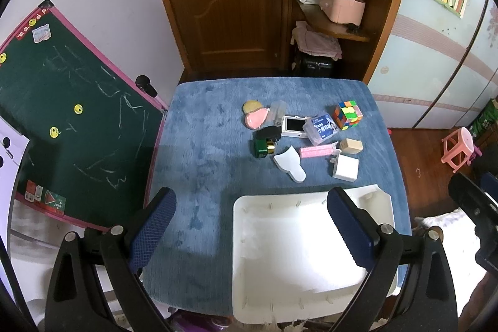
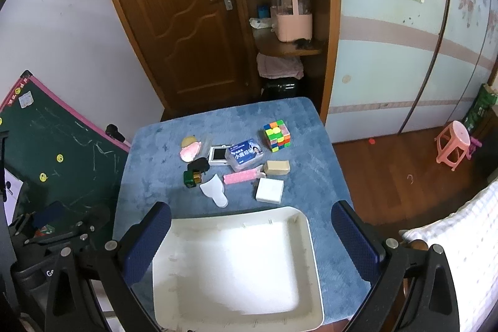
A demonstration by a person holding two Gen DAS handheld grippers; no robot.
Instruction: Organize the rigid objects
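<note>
Desk [image 2: 149, 145]: blue plush cover; the objects lie clustered toward its far right part.
Tray [image 2: 312, 241]: white, nothing in it, at the near edge of the desk.
Left gripper [image 1: 252, 226]: fingers spread wide, holding nothing, hovering over the near edge beside the tray's left rim.
Right gripper [image 2: 250, 241]: fingers released and bare, above the tray.
Nearest pieces: white box [image 2: 269, 190] and white flat scraper [image 2: 214, 192], just beyond the tray's far rim.
Further back: pink strip [image 2: 239, 177], tan block [image 2: 277, 167], puzzle cube [image 2: 276, 135], blue-label box [image 2: 246, 158].
Likely step: first pick.
Advice: start with the white box; straddle its flat sides and clear the neighbouring pink strip.
Caution: the thin scraper on plush may slip; pinch its edges low.
</note>
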